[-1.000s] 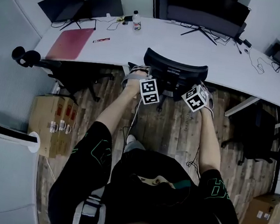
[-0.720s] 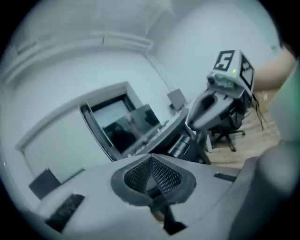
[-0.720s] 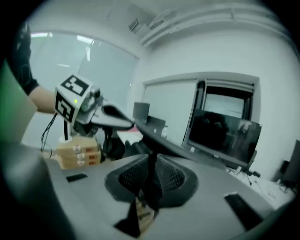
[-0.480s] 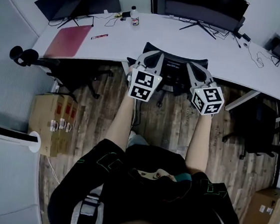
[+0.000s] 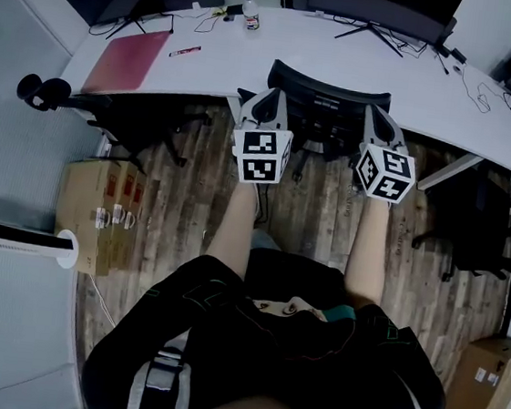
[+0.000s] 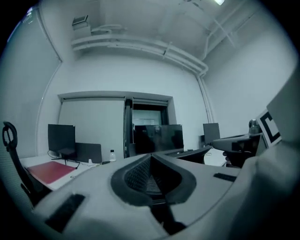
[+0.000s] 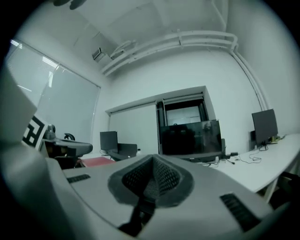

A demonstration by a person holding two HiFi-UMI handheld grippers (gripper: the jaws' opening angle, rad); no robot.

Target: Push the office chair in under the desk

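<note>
**A:** Two sets of fingers, and both are sitting pressed together. The left gripper (image 6: 150,174) and the right gripper (image 7: 151,180) are each pinching nothing but their own pads.

**B:** What are they facing?

**A:** Both are pointing level toward twelve o'clock, looking out over the desk (image 5: 364,56) at the monitor (image 5: 379,4). No part of the chair is lying between the jaws.

**B:** And where is the chair standing?

**A:** In the head view the chair (image 5: 328,93) is standing at twelve o'clock. Its backrest is running right along the desk's near edge, and the seat is seemingly tucking underneath. The grippers are flanking the backrest, left at eleven, right at one. I cannot tell whether they are touching it.

**B:** So the pushing is wrapping up?

**A:** I am judging it nearly or fully done, since the backrest is leaving hardly any gap to the desk. At most a last nudge is remaining. The bottle (image 5: 252,13) and red folder (image 5: 130,58), at eleven and ten o'clock, are lying well clear.
</note>
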